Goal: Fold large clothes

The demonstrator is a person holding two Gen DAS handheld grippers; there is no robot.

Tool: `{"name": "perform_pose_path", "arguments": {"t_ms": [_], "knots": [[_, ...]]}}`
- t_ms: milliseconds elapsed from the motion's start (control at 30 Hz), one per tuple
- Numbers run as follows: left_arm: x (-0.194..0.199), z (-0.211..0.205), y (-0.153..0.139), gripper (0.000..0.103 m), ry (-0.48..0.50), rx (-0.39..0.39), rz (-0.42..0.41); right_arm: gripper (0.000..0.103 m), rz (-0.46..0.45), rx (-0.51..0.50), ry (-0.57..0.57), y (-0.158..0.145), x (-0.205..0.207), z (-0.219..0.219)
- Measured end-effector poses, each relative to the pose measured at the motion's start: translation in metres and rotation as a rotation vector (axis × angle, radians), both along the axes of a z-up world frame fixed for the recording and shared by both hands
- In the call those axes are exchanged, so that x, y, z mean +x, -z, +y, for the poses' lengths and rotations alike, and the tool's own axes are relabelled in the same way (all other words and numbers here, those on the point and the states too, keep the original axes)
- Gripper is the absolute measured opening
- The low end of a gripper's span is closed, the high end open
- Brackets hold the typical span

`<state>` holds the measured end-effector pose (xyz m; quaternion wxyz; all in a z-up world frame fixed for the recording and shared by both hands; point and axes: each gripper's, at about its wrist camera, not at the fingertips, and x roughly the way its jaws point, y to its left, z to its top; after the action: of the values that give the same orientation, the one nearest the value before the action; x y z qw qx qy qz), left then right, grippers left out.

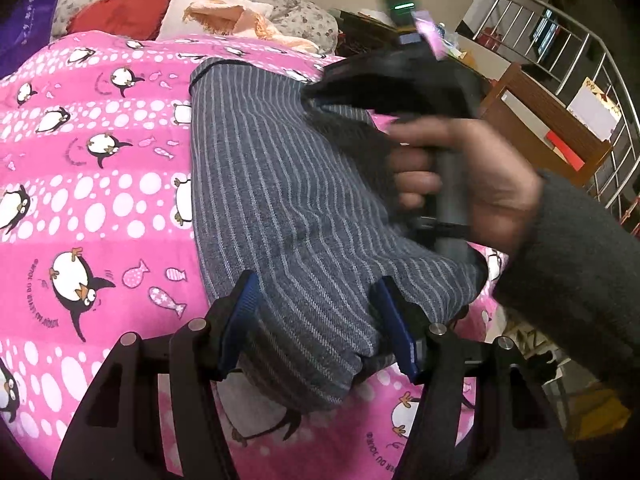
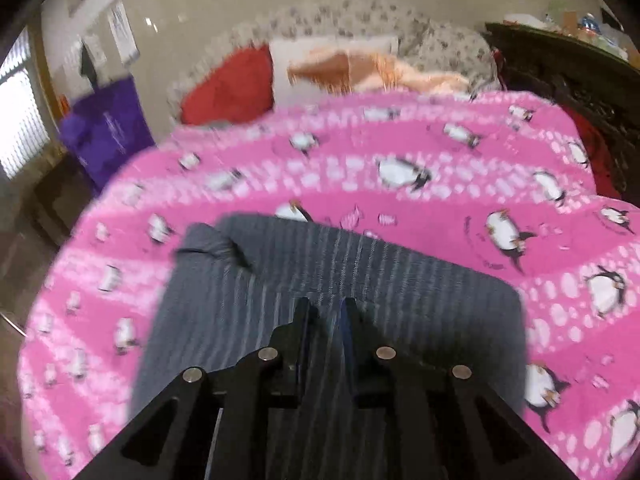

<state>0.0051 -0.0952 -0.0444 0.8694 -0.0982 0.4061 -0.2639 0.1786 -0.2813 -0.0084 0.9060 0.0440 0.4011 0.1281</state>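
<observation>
Pink bedspread; left hand-held gripper gaping astride striped garment; right hand-held gripper seemingly pinching it.

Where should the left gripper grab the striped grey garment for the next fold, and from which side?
Probably the near rounded edge of the striped garment, approached from the near side. The open left gripper already straddles that bulging, layered fold. The right gripper is pinching the cloth and lifting it off the pink blanket.

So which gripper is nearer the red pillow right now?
Right. The right gripper, jaws shut on the striped garment, is farther up the bed toward the red pillow; the left gripper straddles the garment's near end.
</observation>
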Motion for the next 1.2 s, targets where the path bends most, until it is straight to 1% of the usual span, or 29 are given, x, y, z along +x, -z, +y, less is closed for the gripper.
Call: {"name": "perform_pose_path", "arguments": {"t_ms": [33, 100, 133, 167, 233, 267, 300, 333, 400, 433, 467, 500, 533, 567, 600, 633, 667, 700, 733, 800, 833, 867, 933, 1000, 1033, 1067, 1100, 1167, 1200], "knots": [[0.000, -0.001, 0.000, 0.060, -0.001, 0.006, -0.001, 0.015, -0.016, 0.015, -0.010, -0.011, -0.017, -0.005], [0.001, -0.001, 0.000, 0.060, -0.004, 0.006, 0.007, 0.016, -0.008, 0.003, -0.039, -0.018, -0.044, -0.009], [0.002, -0.001, 0.000, 0.060, -0.006, 0.003, 0.013, 0.020, 0.005, -0.009, -0.059, -0.018, -0.053, -0.007], [0.003, 0.000, -0.001, 0.060, -0.008, 0.001, 0.019, 0.029, 0.033, -0.034, -0.085, -0.011, -0.066, -0.007], [0.006, -0.001, -0.005, 0.060, -0.003, 0.007, 0.033, 0.042, 0.093, -0.129, -0.094, 0.017, -0.085, -0.011], [0.009, 0.001, -0.009, 0.060, -0.007, -0.010, 0.052, 0.042, 0.117, -0.176, -0.091, 0.034, -0.093, -0.016], [0.013, 0.005, -0.015, 0.060, -0.013, -0.033, 0.078, 0.042, 0.088, -0.160, -0.094, 0.037, -0.102, -0.023], [0.016, 0.009, -0.023, 0.060, -0.023, -0.045, 0.084, 0.044, 0.071, -0.124, -0.093, 0.032, -0.110, -0.031], [0.028, 0.020, -0.040, 0.061, -0.057, -0.044, 0.047, 0.046, 0.051, -0.065, -0.067, 0.013, -0.115, -0.050], [0.037, 0.024, -0.044, 0.065, -0.077, -0.028, 0.028, 0.055, 0.026, -0.048, -0.050, 0.006, -0.117, -0.060], [0.052, 0.029, -0.045, 0.074, -0.105, -0.008, 0.027, 0.075, -0.002, -0.026, -0.017, -0.002, -0.115, -0.075], [0.064, 0.032, -0.043, 0.077, -0.118, -0.005, 0.040, 0.084, -0.010, -0.003, 0.005, -0.003, -0.112, -0.085], [0.081, 0.035, -0.036, 0.078, -0.127, -0.013, 0.069, 0.089, -0.007, 0.032, 0.020, -0.001, -0.105, -0.096], [0.101, 0.038, -0.021, 0.078, -0.129, -0.023, 0.123, 0.089, 0.015, 0.106, 0.022, 0.005, -0.096, -0.107], [0.113, 0.038, -0.010, 0.078, -0.122, -0.036, 0.166, 0.089, 0.067, 0.192, 0.016, 0.016, -0.087, -0.117], [0.127, 0.040, 0.007, 0.078, -0.105, -0.084, 0.234, 0.089, 0.132, 0.268, 0.007, 0.028, -0.079, -0.121], [0.133, 0.043, 0.019, 0.078, -0.090, -0.135, 0.277, 0.089, 0.211, 0.362, -0.019, 0.048, -0.070, -0.126], [0.137, 0.046, 0.026, 0.078, -0.084, -0.186, 0.294, 0.089, 0.251, 0.404, -0.037, 0.060, -0.068, -0.126], [0.137, 0.047, 0.026, 0.078, -0.083, -0.199, 0.279, 0.089, 0.276, 0.440, -0.062, 0.072, -0.064, -0.125], [0.137, 0.039, 0.024, 0.085, -0.046, -0.169, 0.261, 0.089, 0.201, 0.449, -0.122, 0.071, -0.060, -0.122], [0.135, 0.033, 0.023, 0.087, -0.021, -0.136, 0.245, 0.086, 0.196, 0.455, -0.149, 0.072, -0.054, -0.119], [0.135, 0.030, 0.022, 0.089, -0.007, -0.108, 0.231, 0.077, 0.195, 0.464, -0.170, 0.074, -0.048, -0.115], [0.134, 0.019, 0.020, 0.089, 0.023, -0.056, 0.214, 0.066, 0.202, 0.447, -0.189, 0.079, -0.026, -0.106], [0.128, 0.009, 0.020, 0.089, 0.034, -0.019, 0.197, 0.063, 0.178, 0.413, -0.204, 0.078, -0.010, -0.096], [0.125, 0.004, 0.019, 0.089, 0.034, 0.005, 0.181, 0.061, 0.147, 0.367, -0.218, 0.075, -0.005, -0.087], [0.122, 0.001, 0.020, 0.087, 0.034, 0.023, 0.161, 0.056, 0.122, 0.338, -0.229, 0.072, -0.003, -0.081], [0.120, -0.002, 0.019, 0.082, 0.029, 0.039, 0.136, 0.053, 0.104, 0.316, -0.242, 0.070, -0.001, -0.075], [0.117, -0.003, 0.018, 0.059, 0.000, 0.039, 0.107, 0.045, 0.071, 0.278, -0.240, 0.069, -0.004, -0.069], [0.113, -0.002, 0.016, 0.052, -0.023, 0.046, 0.082, 0.044, 0.052, 0.259, -0.233, 0.068, -0.006, -0.069]]}}
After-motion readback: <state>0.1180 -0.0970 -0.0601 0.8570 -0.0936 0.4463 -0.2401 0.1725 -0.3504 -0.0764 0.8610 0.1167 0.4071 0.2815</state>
